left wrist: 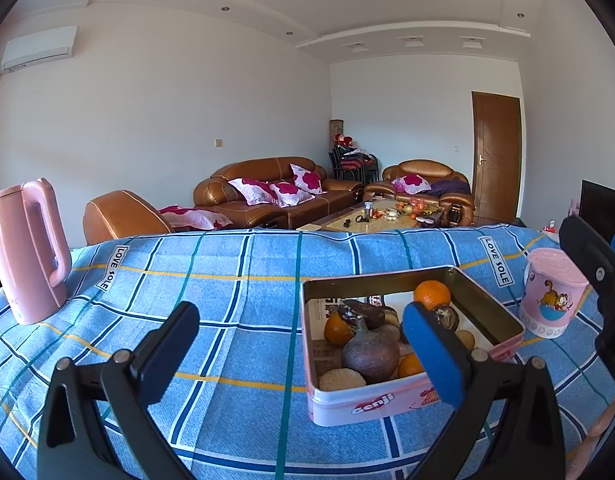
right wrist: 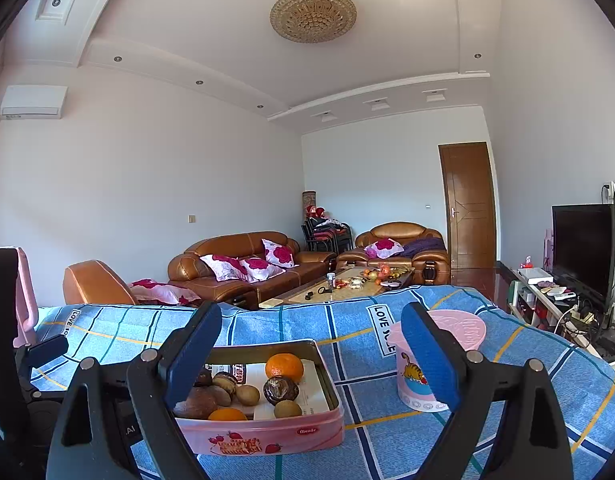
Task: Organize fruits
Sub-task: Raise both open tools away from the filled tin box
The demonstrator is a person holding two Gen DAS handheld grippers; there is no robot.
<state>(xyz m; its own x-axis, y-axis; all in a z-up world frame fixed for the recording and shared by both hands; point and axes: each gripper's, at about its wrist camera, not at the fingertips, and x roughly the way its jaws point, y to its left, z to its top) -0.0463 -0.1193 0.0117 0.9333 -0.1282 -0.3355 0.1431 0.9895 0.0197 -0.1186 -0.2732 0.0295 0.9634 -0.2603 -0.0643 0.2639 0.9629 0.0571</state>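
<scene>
A pink tin box sits on the blue checked tablecloth. It holds oranges, a brown pomegranate, kiwis, a dark shrivelled fruit and other fruit. My left gripper is open and empty, raised just left of the box, its right finger over the fruit. My right gripper is open and empty above the box's right half. The right gripper's body also shows at the right edge of the left wrist view.
A pink lidded cup with a cartoon cat stands right of the box. A pink kettle stands at the table's far left. Beyond the table are brown sofas, a coffee table, a door and a TV.
</scene>
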